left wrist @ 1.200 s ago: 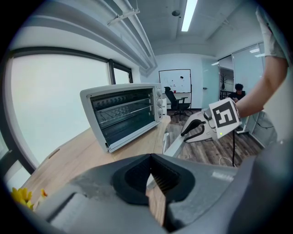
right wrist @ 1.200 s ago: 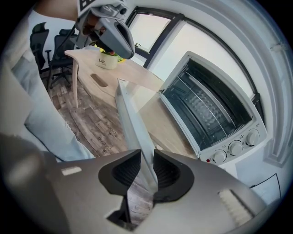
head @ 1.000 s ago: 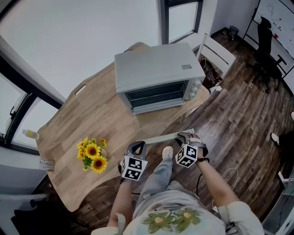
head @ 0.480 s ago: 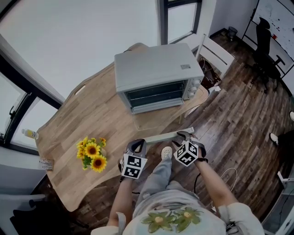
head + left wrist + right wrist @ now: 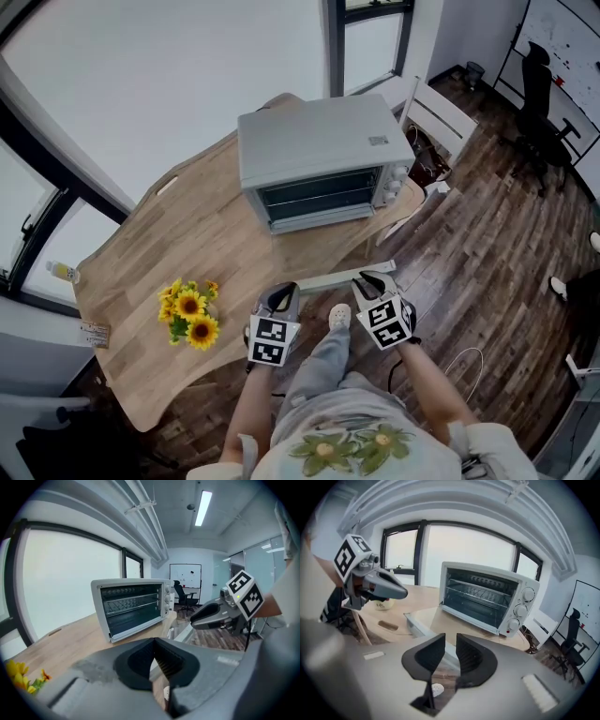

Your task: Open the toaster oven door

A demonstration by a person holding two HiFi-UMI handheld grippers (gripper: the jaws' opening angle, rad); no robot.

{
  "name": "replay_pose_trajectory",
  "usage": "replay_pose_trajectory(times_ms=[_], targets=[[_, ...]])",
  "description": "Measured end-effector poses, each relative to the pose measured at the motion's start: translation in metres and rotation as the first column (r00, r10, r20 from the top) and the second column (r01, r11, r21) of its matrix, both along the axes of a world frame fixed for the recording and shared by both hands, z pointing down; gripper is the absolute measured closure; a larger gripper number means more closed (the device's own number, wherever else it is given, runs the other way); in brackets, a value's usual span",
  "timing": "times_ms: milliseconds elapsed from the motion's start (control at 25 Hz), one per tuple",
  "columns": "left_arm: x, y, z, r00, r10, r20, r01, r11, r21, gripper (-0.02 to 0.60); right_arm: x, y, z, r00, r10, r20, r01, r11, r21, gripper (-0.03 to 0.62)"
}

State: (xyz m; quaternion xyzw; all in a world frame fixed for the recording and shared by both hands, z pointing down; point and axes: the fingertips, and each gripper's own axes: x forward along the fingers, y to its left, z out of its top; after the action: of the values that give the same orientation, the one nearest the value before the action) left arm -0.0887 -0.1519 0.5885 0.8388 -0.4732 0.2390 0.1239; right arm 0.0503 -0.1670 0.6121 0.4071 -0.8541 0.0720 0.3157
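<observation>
A silver toaster oven (image 5: 323, 159) stands at the far side of the wooden table (image 5: 187, 244), its glass door (image 5: 319, 197) closed. It also shows in the left gripper view (image 5: 133, 609) and in the right gripper view (image 5: 485, 602). Both grippers hover short of the table's near edge, well away from the oven. My left gripper (image 5: 279, 298) (image 5: 153, 641) is shut with nothing in it. My right gripper (image 5: 367, 278) (image 5: 450, 641) has a narrow gap between its pads; its jaws are closing on nothing. Each gripper appears in the other's view: right gripper (image 5: 206, 617), left gripper (image 5: 389, 588).
A bunch of sunflowers (image 5: 190, 314) sits on the table at the near left. A white bar (image 5: 337, 279) lies just ahead of the grippers. A white chair (image 5: 441, 108) stands right of the oven, and an office chair (image 5: 544, 84) farther off on the wood floor.
The right gripper has drifted slightly down and left toward my body, and its marker cube has turned. The left gripper and the oven stay as they were.
</observation>
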Motion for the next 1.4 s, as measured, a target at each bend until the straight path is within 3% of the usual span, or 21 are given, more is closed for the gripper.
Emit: replay_pose_trajectory(times_ms=[240,440,640,1400], targets=[[0.016,0.006,-0.023,0.997,-0.002,-0.072,0.005,0.999,0.033,0.577,-0.004,0.012,-0.041,0.992,0.041,0.120,-0.048,0.997,0.053,0.592],[0.023,0.015,-0.044,0.990,-0.006,-0.138,0.017,0.997,0.079,0.577,-0.007,0.027,-0.065,0.982,0.042,0.183,-0.060,0.994,0.096,0.594],[0.031,0.030,-0.056,0.984,-0.003,-0.176,0.021,0.995,0.099,0.577,-0.003,0.041,-0.080,0.964,0.088,0.251,-0.110,0.991,0.077,0.595],[0.041,0.067,-0.079,0.977,0.016,-0.213,0.013,0.991,0.132,0.577,-0.004,0.084,-0.104,0.954,0.072,0.291,-0.107,0.989,0.104,0.595]])
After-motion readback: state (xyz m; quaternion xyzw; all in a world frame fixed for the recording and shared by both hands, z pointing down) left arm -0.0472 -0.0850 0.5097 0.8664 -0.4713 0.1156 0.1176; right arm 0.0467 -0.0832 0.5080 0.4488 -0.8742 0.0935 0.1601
